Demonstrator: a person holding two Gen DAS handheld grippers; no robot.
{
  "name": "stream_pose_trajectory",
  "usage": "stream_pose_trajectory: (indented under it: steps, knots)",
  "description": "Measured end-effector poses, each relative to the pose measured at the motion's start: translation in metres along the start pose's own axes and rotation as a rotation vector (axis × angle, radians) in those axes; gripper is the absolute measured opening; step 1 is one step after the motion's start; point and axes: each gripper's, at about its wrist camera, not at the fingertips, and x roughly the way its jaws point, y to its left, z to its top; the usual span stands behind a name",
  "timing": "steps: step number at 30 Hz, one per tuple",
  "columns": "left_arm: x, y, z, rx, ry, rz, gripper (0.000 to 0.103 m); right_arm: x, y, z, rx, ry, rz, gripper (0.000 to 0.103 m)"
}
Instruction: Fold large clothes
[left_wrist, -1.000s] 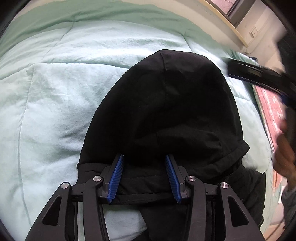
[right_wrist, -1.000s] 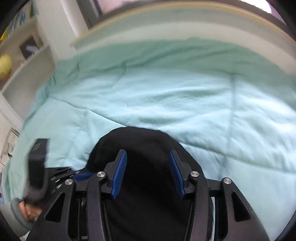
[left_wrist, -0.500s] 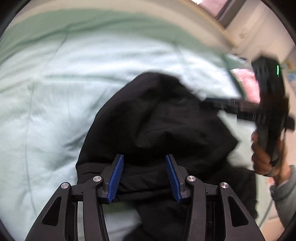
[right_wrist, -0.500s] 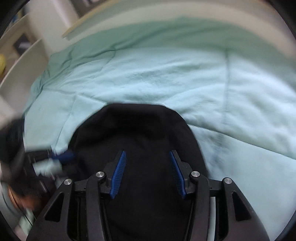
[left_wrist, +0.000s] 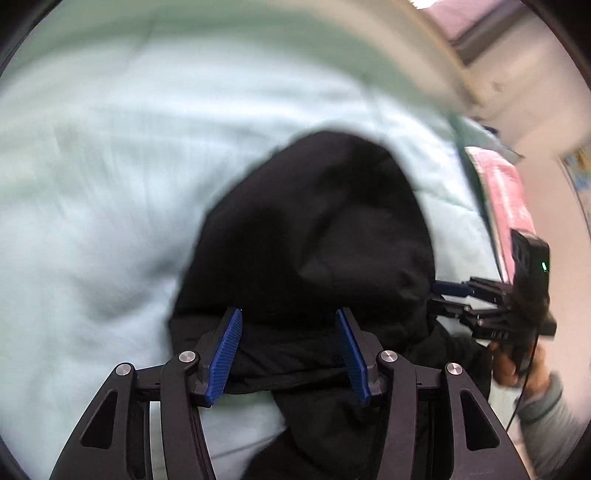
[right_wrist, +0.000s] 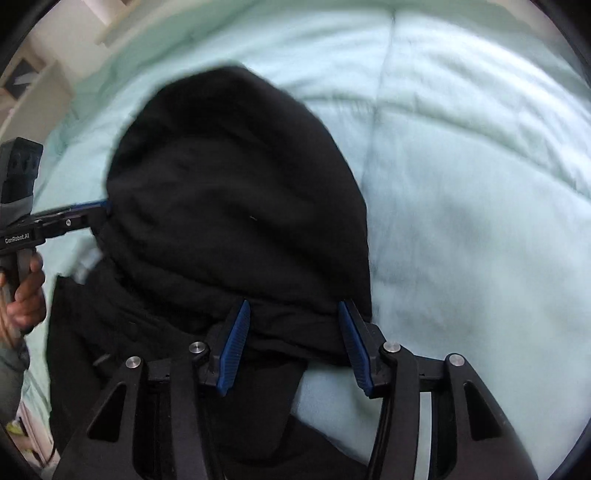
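A black hooded garment (left_wrist: 314, 236) lies on a pale green quilt (left_wrist: 92, 184), its hood spread flat away from me; it also shows in the right wrist view (right_wrist: 229, 192). My left gripper (left_wrist: 288, 339) is open, its blue pads straddling the fabric at the base of the hood. My right gripper (right_wrist: 291, 332) is open, also over the hood's base. In the left wrist view the right gripper (left_wrist: 491, 299) is at the hood's right edge. In the right wrist view the left gripper (right_wrist: 55, 221) is at the hood's left edge.
The quilt (right_wrist: 461, 166) covers the bed all around the garment. A pink patterned item (left_wrist: 506, 199) lies at the bed's right edge. A pale wall and a window frame (left_wrist: 480, 40) stand beyond the bed. White shelving (right_wrist: 33, 85) stands at the left.
Both grippers have come in toward the hood. The hood looms larger in the right wrist view. The right gripper has dropped to the hood's right edge. Both stay open.
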Motion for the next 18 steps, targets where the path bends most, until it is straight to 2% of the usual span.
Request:
stream_pose_trajectory:
  steps: [2, 3, 5, 8, 10, 11, 14, 18]
  knots:
    - [-0.022, -0.004, 0.014, 0.061, -0.045, 0.009, 0.056, -0.014, 0.0, 0.011, -0.005, -0.047, 0.026, 0.062]
    - [-0.029, -0.003, 0.022, 0.072, -0.056, 0.011, 0.066, -0.022, -0.001, 0.021, 0.003, -0.08, 0.042, 0.067]
    - [-0.034, 0.001, 0.04, 0.087, -0.07, 0.01, 0.077, -0.027, -0.002, 0.036, 0.011, -0.116, 0.067, 0.071]
    - [-0.016, 0.012, 0.068, 0.078, -0.034, -0.034, 0.077, -0.012, -0.004, 0.071, 0.022, -0.126, 0.079, 0.071]
    - [0.004, 0.026, 0.082, 0.039, 0.036, -0.156, 0.077, 0.003, -0.007, 0.089, 0.044, -0.097, 0.09, 0.071]
    - [0.014, 0.034, 0.088, 0.013, 0.059, -0.182, 0.077, 0.006, -0.008, 0.093, 0.047, -0.088, 0.105, 0.071]
    - [0.049, 0.038, 0.091, 0.023, 0.12, -0.191, 0.077, 0.016, -0.011, 0.099, 0.028, -0.057, 0.133, 0.071]
    - [0.077, 0.034, 0.092, 0.017, 0.173, -0.241, 0.076, 0.039, -0.016, 0.112, 0.018, -0.008, 0.157, 0.071]
